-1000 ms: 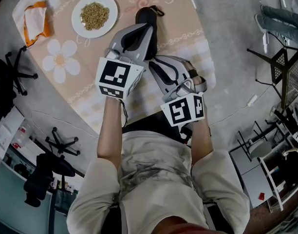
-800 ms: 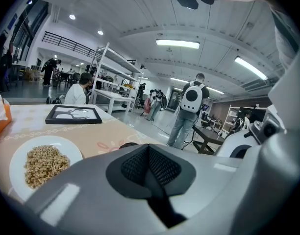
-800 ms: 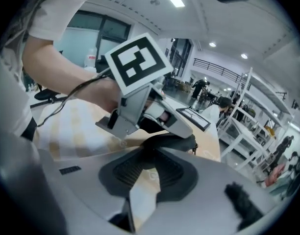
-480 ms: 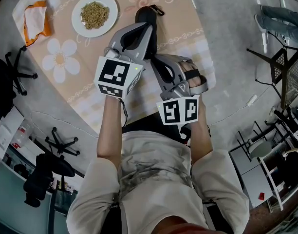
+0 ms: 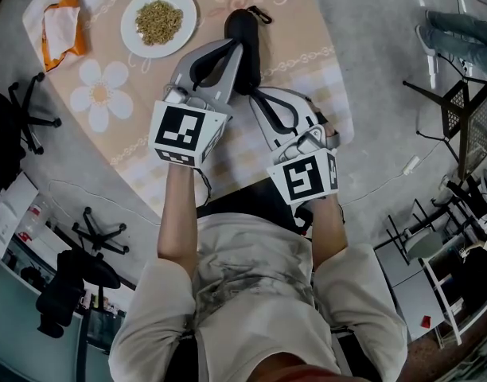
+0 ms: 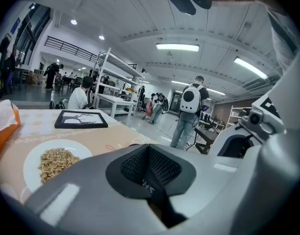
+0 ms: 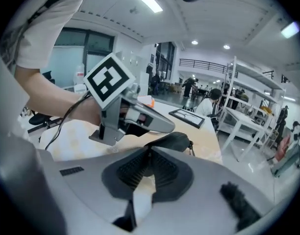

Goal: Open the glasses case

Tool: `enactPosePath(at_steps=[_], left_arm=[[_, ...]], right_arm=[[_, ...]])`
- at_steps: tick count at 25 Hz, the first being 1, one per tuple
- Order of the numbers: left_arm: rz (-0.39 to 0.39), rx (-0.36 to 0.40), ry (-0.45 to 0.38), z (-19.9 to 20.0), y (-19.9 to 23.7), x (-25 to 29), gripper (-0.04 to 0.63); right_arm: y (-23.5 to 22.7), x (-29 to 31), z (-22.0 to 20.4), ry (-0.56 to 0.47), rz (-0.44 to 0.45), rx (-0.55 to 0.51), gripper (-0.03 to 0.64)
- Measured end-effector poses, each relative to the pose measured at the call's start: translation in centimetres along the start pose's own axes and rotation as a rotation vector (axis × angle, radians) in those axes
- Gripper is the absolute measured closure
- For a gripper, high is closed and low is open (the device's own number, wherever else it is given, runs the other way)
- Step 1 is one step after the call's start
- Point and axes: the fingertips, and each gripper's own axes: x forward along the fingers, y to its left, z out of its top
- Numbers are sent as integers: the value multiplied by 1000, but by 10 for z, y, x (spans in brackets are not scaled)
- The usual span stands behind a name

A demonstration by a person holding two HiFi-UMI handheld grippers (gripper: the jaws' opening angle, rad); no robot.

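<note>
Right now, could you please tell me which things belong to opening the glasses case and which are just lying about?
For the job:
glasses case
left hand-held gripper, shut
right hand-held gripper, shut

Lying about:
plate of grain
orange packet
black picture frame

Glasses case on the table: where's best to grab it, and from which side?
Probably the long middle of the glasses case, pinched across its narrow width from the person's side: it lies lengthwise pointing away, so a tool coming that way straddles its long sides. The clip at its far end looks too small to hold.
</note>
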Motion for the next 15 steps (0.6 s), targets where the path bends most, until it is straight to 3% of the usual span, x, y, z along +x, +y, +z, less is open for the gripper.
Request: enactPosePath(at_steps=[7,15], left_arm=[[10,59,11,-14,-7,-40,529],[-45,124,63,-39,-31,-64,394]], right_arm=[[-6,-6,15,-112,16,179,587],[0,0,28,-139,50,258,598]])
